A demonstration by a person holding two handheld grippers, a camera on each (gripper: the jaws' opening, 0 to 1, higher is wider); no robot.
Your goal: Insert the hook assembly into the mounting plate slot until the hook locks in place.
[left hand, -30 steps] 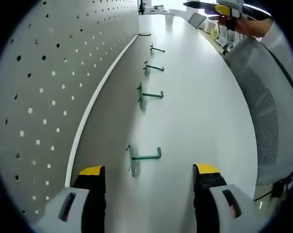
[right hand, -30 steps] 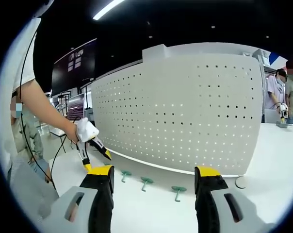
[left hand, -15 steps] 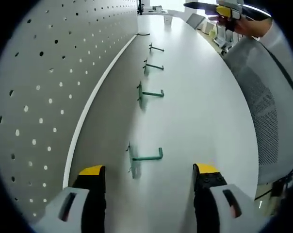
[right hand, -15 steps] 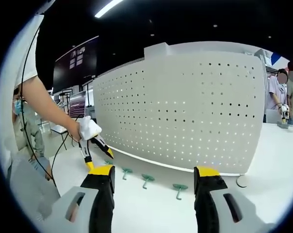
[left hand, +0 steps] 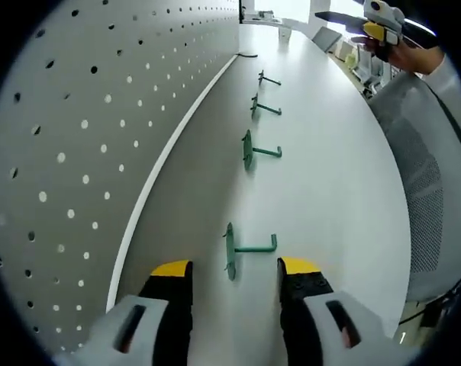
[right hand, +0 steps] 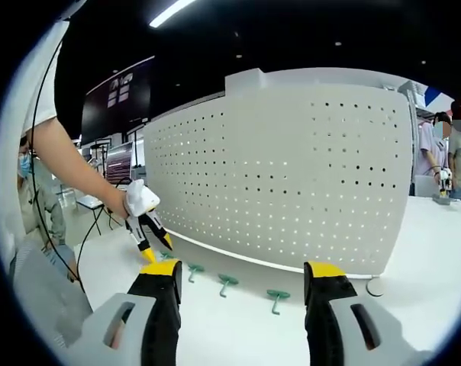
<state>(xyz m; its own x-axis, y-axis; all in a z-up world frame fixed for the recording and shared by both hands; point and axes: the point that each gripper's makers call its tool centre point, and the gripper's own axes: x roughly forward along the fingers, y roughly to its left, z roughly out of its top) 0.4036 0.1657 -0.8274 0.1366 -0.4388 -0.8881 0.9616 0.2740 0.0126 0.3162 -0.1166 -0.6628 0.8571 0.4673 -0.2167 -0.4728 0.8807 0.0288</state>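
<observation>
Four green hooks lie in a row on the white table beside the upright white pegboard (left hand: 78, 137). The nearest hook (left hand: 249, 248) lies just ahead of my left gripper (left hand: 236, 268), whose yellow-tipped jaws stand open on either side of its flat base without touching it. The others, such as the second hook (left hand: 255, 151), trail off behind it. My right gripper (right hand: 243, 274) hangs open above the table, facing the pegboard (right hand: 291, 175), with three of the hooks (right hand: 275, 296) below it. The left gripper (right hand: 157, 248) appears there in a gloved hand, low over the table.
A grey mesh chair back (left hand: 429, 175) stands along the table's right edge. The right gripper (left hand: 365, 23) shows far off at the top. People (right hand: 456, 145) stand beyond the pegboard's right end. A dark cable (left hand: 248, 54) lies at the table's far end.
My left gripper has slid toward the nearest hook, which now sits between the jaw tips, and its jaws have narrowed. The right gripper has barely moved.
</observation>
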